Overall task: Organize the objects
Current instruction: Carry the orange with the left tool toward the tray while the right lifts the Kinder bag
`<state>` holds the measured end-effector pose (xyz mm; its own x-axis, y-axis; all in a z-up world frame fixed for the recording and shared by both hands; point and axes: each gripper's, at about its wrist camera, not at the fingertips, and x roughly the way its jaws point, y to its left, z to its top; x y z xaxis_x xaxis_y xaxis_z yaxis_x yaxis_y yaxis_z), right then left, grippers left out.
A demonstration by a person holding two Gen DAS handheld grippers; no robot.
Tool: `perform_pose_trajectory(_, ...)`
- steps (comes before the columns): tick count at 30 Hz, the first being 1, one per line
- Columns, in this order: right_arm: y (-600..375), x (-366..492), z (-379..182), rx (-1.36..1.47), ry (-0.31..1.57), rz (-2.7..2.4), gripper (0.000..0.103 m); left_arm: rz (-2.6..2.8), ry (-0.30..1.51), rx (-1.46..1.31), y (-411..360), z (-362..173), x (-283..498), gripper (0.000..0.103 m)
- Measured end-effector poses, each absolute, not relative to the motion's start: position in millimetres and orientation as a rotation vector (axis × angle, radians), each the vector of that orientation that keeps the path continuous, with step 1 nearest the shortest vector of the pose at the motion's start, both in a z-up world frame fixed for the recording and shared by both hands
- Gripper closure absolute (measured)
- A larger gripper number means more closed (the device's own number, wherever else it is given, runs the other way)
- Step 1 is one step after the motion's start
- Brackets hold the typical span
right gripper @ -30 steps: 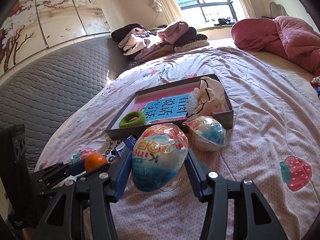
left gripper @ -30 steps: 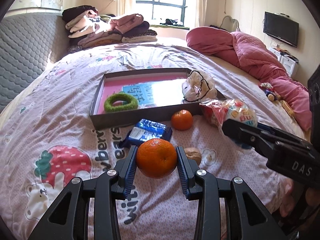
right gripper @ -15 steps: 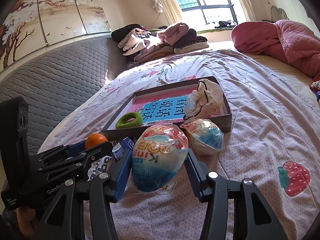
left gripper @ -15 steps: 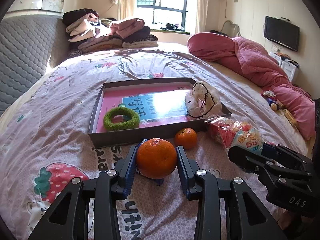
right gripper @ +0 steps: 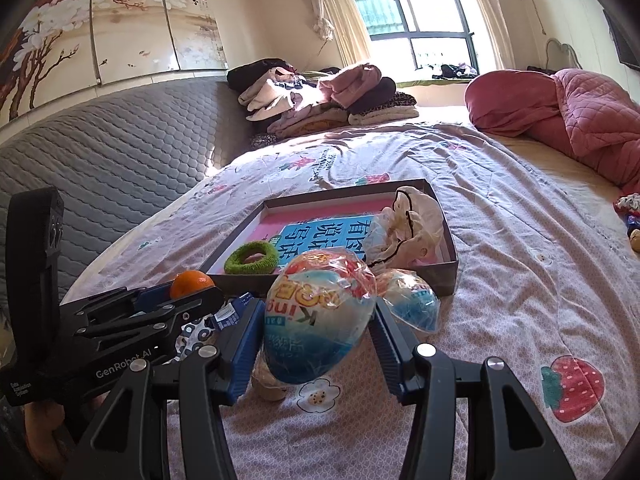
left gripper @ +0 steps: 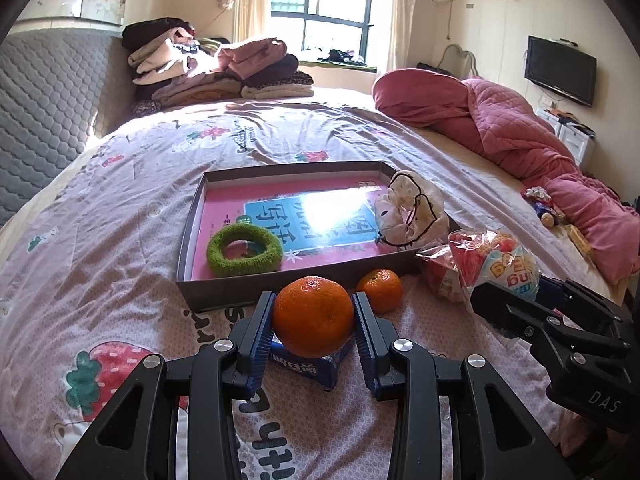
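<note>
Orange fruit first: your left gripper (left gripper: 314, 322) is clamping a large tangerine (left gripper: 313, 316) between its blue pads, holding it above a blue snack packet (left gripper: 316, 364) lying on the bedspread (left gripper: 120, 240). Your right gripper (right gripper: 316, 338) is gripping a wrapped toy egg (right gripper: 316, 316) the same way, jaws pressing both its sides.

Left wrist view is giving you things the right is hiding: a smaller tangerine (left gripper: 380, 290) sitting just beside the near wall of the shallow box (left gripper: 224, 296), a wall-mounted screen (left gripper: 560, 70), and small toys by the pink quilt (left gripper: 520, 136).

Right wrist view is showing a second wrapped egg (right gripper: 412, 304) resting against the box front, a walnut-like thing (right gripper: 270, 384) under the held egg, and painted wall panels (right gripper: 100, 28) over the grey headboard (right gripper: 100, 160).

Both views are showing the box holding a green fuzzy ring (left gripper: 244, 250) at its near left and a crumpled white bag (left gripper: 412, 210) at its right corner.
</note>
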<state>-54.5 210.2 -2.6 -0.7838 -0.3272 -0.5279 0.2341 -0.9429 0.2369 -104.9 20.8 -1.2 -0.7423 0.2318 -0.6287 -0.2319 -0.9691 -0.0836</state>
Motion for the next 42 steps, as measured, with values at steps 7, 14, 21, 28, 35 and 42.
perform_pose_trajectory(7, 205.2, -61.7, 3.9, 0.809, -0.189, -2.711, 0.05, 2.739, -0.016, -0.976, 16.5, 1.9, -113.4, 0.064)
perform_pose_trajectory(14, 203.7, -69.0, 13.0, 0.761, -0.168, -2.713, 0.05, 2.754, -0.01, -0.956, 19.8, 8.9, -122.1, 0.064)
perform_pose_trajectory(21, 203.2, -77.5, 20.1, 0.734, -0.161, -2.708, 0.05, 2.767, -0.008, -0.96, 21.8, 13.2, -129.9, 0.064)
perform_pose_trajectory(28, 205.0, -82.3, 31.4, 0.69, -0.148, -2.714, 0.05, 2.786, -0.006, -0.961, 22.0, 19.0, -136.1, 0.064)
perform_pose_trajectory(35, 208.0, -84.5, 43.5, 0.639, -0.135, -2.725, 0.05, 2.814, 0.001, -0.94, 21.2, 29.6, -137.9, 0.064)
perform_pose_trajectory(42, 213.1, -88.7, 50.0, 0.632, -0.145, -2.728, 0.05, 2.841, 0.007, -0.925, 15.8, 39.7, -142.5, 0.064)
